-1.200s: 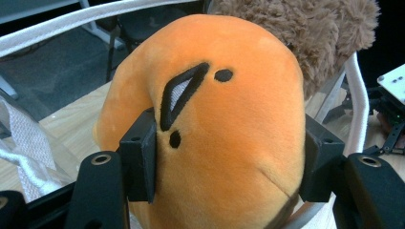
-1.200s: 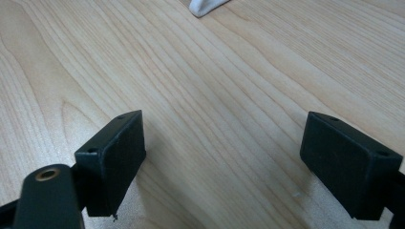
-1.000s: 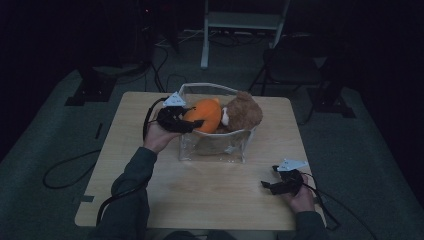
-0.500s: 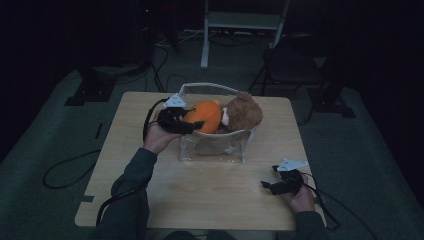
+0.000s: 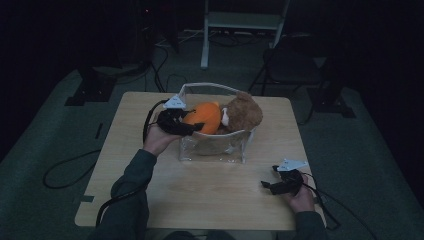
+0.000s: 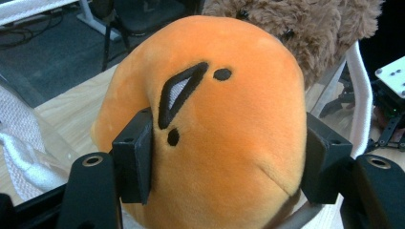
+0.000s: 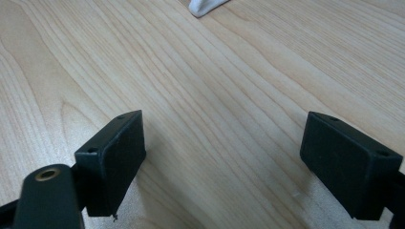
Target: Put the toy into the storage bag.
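Wooden table carries a clear bag. Inside the bag sit a brown teddy and an orange plush; the left gripper, jaws just opening, still pinches the plush. Well right of the bag, the right gripper rests open.

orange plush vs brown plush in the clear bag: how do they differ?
The orange plush is smooth and rounded, with black stitched marks; the brown plush is shaggy. The orange plush sits between the left gripper pads, whose jaws have just been opening; the brown plush lies beside it, ungripped. Both sit in the clear bag.
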`<state>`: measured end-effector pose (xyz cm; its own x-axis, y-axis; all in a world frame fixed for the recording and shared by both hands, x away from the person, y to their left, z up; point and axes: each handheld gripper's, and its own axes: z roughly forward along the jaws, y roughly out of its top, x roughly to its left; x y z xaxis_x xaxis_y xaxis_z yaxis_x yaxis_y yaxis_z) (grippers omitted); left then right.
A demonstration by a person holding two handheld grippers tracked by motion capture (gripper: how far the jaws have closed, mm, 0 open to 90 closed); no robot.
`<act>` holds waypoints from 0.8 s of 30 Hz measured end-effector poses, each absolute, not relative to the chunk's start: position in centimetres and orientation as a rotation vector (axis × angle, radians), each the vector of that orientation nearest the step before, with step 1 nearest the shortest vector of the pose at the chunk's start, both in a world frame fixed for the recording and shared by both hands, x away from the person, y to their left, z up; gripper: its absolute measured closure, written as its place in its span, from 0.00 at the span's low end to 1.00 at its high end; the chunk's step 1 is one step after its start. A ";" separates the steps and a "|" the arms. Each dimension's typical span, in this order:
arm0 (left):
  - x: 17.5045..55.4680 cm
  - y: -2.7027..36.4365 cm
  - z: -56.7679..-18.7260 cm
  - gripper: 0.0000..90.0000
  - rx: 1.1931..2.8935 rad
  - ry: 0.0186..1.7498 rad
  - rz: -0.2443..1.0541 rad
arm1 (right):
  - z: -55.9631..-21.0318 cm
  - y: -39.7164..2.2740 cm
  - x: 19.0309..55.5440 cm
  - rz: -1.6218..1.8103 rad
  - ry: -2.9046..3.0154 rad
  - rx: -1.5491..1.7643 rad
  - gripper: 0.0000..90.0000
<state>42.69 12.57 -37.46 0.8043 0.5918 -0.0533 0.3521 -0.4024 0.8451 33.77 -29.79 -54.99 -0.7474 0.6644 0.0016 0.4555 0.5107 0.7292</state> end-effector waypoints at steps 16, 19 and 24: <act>42.5 12.3 -37.7 0.29 2.027 0.718 0.326 | -55.0 -29.8 33.8 1.073 2.476 0.945 0.16; 42.6 12.2 -37.8 0.27 2.028 0.717 0.331 | -55.0 -29.8 33.8 1.073 2.476 0.945 0.16; 42.6 12.1 -37.8 0.23 2.024 0.715 0.321 | -55.0 -29.8 33.8 1.073 2.475 0.948 0.16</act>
<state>42.55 12.14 -37.76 0.7961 0.6026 -0.0562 0.3583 -0.3944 0.8462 33.77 -29.79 -54.99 -0.7450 0.6671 0.0026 0.4580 0.5087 0.7290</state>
